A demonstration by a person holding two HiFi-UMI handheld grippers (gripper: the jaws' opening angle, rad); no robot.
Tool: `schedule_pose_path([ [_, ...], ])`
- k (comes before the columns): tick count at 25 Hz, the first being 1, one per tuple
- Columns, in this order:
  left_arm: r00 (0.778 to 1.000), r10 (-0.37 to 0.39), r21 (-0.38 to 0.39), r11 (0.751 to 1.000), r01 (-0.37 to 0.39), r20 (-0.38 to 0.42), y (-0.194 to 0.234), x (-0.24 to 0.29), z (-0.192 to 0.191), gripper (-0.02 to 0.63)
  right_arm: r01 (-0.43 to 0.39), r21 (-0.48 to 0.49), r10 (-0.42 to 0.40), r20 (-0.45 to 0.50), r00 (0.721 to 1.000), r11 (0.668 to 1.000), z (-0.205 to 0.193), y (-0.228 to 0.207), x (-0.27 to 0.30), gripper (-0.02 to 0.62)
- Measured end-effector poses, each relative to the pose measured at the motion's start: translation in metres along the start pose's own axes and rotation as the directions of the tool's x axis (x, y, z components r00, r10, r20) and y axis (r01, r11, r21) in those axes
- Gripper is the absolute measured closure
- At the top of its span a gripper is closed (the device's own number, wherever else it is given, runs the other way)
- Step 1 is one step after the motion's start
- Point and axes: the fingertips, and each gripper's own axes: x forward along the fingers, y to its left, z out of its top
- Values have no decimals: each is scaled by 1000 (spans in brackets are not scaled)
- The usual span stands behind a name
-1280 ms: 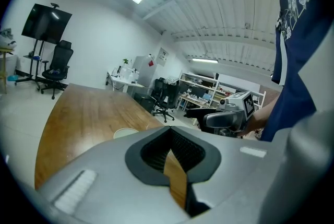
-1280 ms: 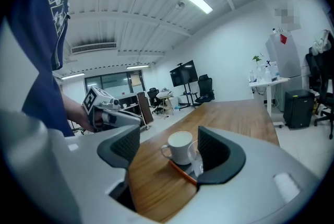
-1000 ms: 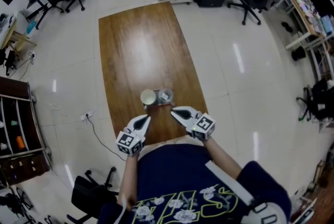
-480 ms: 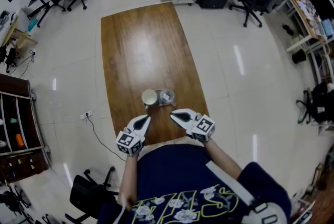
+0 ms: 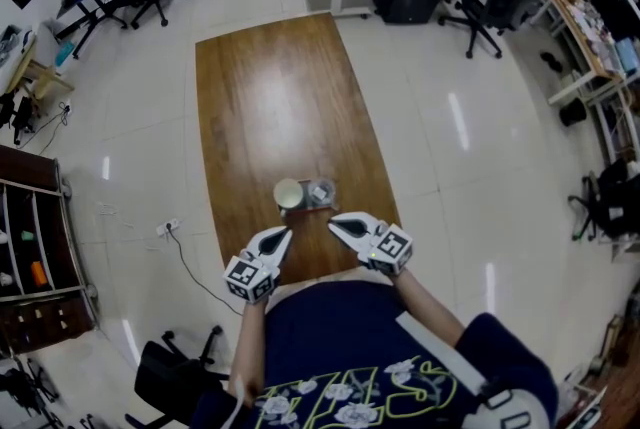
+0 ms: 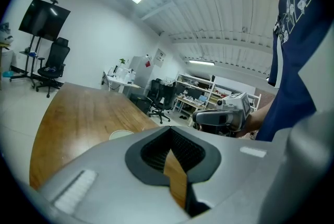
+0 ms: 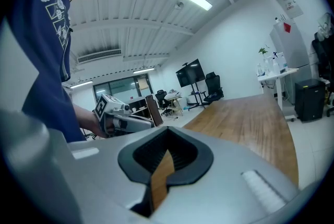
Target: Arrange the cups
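My left tool (image 5: 284, 232) and right tool (image 5: 334, 218) are closed, holding nothing, near the white cup (image 5: 288, 193) and clear cup (image 5: 321, 189), side by side on the desk (image 5: 270, 97); a shelf (image 5: 30, 247) stands far left.

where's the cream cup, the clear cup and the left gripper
cream cup (image 5: 288, 193), head view, on its open top
clear cup (image 5: 321, 189), head view, on its open top
left gripper (image 5: 283, 236), head view, at its closed tips
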Motion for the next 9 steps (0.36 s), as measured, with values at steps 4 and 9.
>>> schedule_pose_path([
  [4,1000,-23,1,1000,23,13,-4,1,5,603,-11,-10,11,43,999,1000,11,2,3,600],
  [9,999,-50,37,998,50,5,-7,6,8,603,-25,-41,26,35,999,999,18,0,15,600],
])
